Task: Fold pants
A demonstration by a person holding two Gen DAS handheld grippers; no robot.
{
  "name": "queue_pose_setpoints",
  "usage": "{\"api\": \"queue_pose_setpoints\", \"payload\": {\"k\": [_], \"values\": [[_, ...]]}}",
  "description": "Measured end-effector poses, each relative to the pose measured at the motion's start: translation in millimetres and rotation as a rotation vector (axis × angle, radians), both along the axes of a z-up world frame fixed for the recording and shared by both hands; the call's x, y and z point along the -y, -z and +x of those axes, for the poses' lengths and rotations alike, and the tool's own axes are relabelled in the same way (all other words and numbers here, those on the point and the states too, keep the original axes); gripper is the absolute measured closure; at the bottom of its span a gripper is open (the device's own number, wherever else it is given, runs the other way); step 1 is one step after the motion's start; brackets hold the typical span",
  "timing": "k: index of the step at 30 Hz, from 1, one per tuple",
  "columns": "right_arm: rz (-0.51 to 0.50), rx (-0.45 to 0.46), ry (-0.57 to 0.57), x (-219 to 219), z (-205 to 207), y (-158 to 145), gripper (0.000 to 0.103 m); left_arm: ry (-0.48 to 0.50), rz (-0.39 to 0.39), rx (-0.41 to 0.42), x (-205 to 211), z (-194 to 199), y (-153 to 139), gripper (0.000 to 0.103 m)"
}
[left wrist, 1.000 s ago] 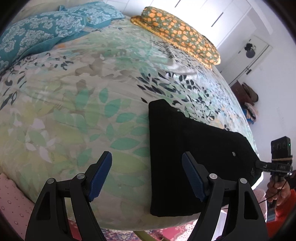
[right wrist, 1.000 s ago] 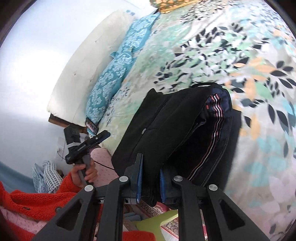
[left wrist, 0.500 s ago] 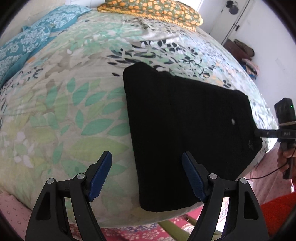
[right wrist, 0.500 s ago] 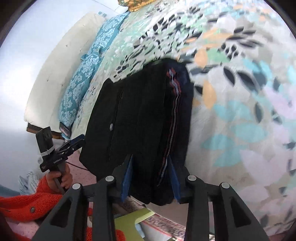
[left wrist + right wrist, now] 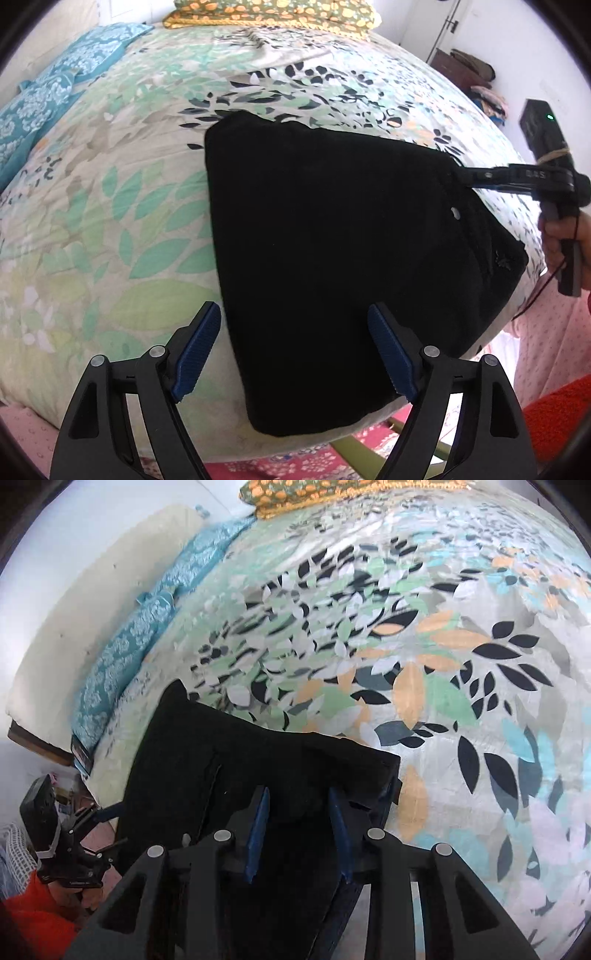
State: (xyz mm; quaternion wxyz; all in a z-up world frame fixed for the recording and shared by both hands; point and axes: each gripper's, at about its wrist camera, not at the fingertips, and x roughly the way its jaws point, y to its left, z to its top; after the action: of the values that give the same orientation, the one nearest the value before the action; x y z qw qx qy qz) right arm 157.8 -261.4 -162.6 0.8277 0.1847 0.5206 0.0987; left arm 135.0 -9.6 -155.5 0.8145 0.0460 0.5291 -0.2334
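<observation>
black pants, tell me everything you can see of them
The black pants are dark, soft-looking fabric, folded into a flat, roughly rectangular stack with one small pale button. They lie on the leaf-print bedspread at the bed's near edge. The right gripper has its fingers partly apart around their edge; whether it pinches is unclear. The left gripper hovers open above them, not visibly touching.
</observation>
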Motion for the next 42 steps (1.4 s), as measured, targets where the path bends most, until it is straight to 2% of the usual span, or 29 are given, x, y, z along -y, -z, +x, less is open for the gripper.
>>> {"api": "queue_pose_setpoints", "payload": {"k": [3,5,8,11,12,15,16,17,19,25,31,32,33,35,36,37,39,40,42], "values": [[-0.040,0.058,-0.072,-11,-39,-33,0.070,-0.027,-0.043,0.007,-10,-3,-11,0.020],[-0.035,0.072,-0.127,-21,-65,-45,0.070,-0.032,-0.071,0.011,-12,-4,-15,0.020],[-0.070,0.031,-0.196,-44,-97,-30,0.070,-0.009,-0.065,0.002,-3,-5,-12,0.018],[-0.115,-0.030,-0.184,-46,-108,5,0.070,0.040,0.028,-0.033,15,-6,6,0.017],[-0.104,-0.019,-0.160,-43,-112,6,0.070,0.047,0.056,-0.026,18,-8,8,0.016],[-0.073,0.017,-0.099,-38,-116,-9,0.070,0.015,0.052,-0.016,13,-11,-3,0.013],[-0.084,0.038,-0.080,-36,-119,-15,0.063,-0.014,0.058,-0.003,9,-12,-8,0.011],[-0.105,0.065,-0.063,-36,-123,-20,0.042,-0.042,0.071,0.018,6,-12,-12,0.008],[-0.127,0.120,-0.037,-36,-132,-26,0.022,-0.065,0.100,0.046,5,-12,-14,0.008],[-0.101,0.125,-0.003,-34,-132,-25,0.022,-0.077,0.162,0.065,6,-7,-12,0.008],[-0.064,0.136,0.009,-29,-128,-25,0.022,-0.074,0.174,0.078,1,-7,-15,0.008],[-0.045,0.136,0.015,-24,-125,-26,0.022,-0.073,0.165,0.073,0,-5,-15,0.008],[-0.028,0.134,0.022,-18,-121,-25,0.022,-0.077,0.122,0.054,-6,2,-17,0.008],[0.022,0.094,0.036,1,-109,-17,0.017,-0.090,0.002,-0.005,-19,16,-15,0.005],[0.048,0.059,0.042,11,-102,-10,0.017,-0.098,-0.101,-0.073,-30,29,-8,0.004],[0.086,0.027,0.043,21,-94,-1,0.017,-0.116,-0.166,-0.138,-38,41,1,0.004],[0.161,-0.028,0.033,35,-79,18,0.017,-0.146,-0.249,-0.252,-50,61,21,0.005],[0.182,-0.044,0.031,39,-73,25,0.017,-0.155,-0.271,-0.290,-54,70,31,0.005],[0.235,-0.064,0.011,41,-64,37,0.017,-0.158,-0.278,-0.313,-57,77,41,0.005]]}}
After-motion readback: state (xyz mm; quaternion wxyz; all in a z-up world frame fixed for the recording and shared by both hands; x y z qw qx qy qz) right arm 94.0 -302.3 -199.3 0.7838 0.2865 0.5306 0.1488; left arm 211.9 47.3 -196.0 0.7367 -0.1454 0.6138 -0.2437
